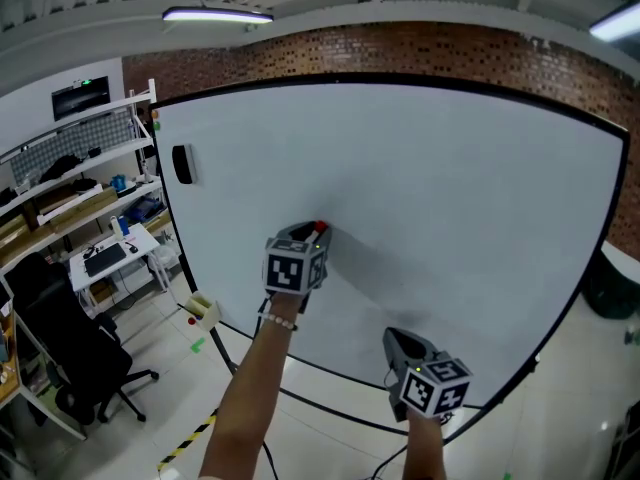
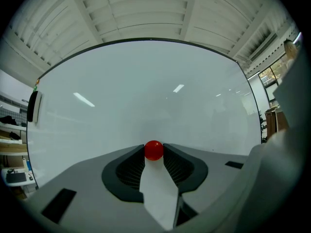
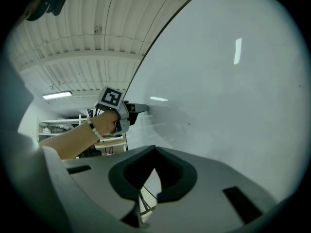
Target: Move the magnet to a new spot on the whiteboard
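Note:
A small red ball magnet point(image 2: 154, 150) sits pinched between the tips of my left gripper point(image 2: 154, 154), right at the surface of the whiteboard point(image 2: 146, 91). In the head view the magnet point(image 1: 320, 226) and left gripper point(image 1: 319, 233) are on the board's lower-left middle area. My right gripper point(image 1: 393, 337) hangs lower and to the right, near the whiteboard's point(image 1: 430, 188) bottom edge. In the right gripper view its tips point(image 3: 155, 148) meet with nothing between them, and the left gripper point(image 3: 131, 108) shows farther along the board.
A black eraser point(image 1: 182, 164) clings to the board near its left edge. Left of the board stand shelves point(image 1: 70, 158), a small desk point(image 1: 112, 256) and a black office chair point(image 1: 70, 353). A brick wall point(image 1: 420, 48) runs behind.

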### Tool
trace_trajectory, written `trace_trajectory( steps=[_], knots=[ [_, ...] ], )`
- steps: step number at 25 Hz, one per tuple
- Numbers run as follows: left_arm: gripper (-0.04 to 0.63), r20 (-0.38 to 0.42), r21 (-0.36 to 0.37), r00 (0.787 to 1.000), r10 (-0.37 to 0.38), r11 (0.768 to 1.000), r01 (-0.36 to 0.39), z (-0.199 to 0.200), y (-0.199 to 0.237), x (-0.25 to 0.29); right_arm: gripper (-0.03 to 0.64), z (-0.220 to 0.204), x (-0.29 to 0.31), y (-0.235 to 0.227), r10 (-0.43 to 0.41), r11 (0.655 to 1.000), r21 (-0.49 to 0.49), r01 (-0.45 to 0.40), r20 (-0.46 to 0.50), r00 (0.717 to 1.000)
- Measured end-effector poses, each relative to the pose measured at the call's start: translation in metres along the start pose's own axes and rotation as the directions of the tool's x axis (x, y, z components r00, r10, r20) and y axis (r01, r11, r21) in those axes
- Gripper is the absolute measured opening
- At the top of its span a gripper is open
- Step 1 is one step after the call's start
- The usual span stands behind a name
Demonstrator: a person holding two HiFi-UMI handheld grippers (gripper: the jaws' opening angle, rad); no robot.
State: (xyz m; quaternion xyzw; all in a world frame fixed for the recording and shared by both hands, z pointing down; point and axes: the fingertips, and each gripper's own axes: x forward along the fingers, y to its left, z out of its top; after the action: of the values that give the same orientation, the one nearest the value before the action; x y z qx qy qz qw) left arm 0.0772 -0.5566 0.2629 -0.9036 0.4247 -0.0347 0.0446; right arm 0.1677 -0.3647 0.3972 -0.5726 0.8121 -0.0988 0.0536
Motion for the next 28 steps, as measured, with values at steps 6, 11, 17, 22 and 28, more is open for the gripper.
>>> trace_trajectory(
  steps=[6, 11, 17, 22, 28],
  knots=[
    [0.123, 0.007, -0.009, 1.0, -0.011, 1.0, 0.011, 0.0, -0.002, 0.004, 0.011, -0.002, -0.005, -0.006, -0.014, 1.0, 0.008, 0.014, 0.004, 1.0],
    [0.123, 0.008, -0.008, 1.0, -0.013, 1.0, 0.013, 0.001, -0.002, 0.005, 0.011, 0.001, -0.006, -0.009, -0.023, 1.0, 0.012, 0.023, 0.009, 1.0],
    [0.186, 0.019, -0.036, 0.999, -0.029, 0.999, 0.029, -0.007, -0.004, -0.005, 0.011, -0.005, -0.002, -0.002, -0.006, 1.0, 0.009, 0.006, -0.002, 1.0],
    [0.184, 0.051, -0.094, 0.998, -0.032, 0.995, 0.036, -0.04, -0.008, -0.055, 0.011, -0.012, -0.002, -0.004, 0.003, 1.0, 0.005, -0.003, -0.023, 1.0],
    [0.17, 0.024, -0.184, 0.998, 0.05, 0.982, -0.045, -0.111, 0.0, -0.123, 0.011, -0.023, 0.009, -0.004, 0.033, 0.999, 0.011, -0.032, -0.049, 0.998]
  ],
)
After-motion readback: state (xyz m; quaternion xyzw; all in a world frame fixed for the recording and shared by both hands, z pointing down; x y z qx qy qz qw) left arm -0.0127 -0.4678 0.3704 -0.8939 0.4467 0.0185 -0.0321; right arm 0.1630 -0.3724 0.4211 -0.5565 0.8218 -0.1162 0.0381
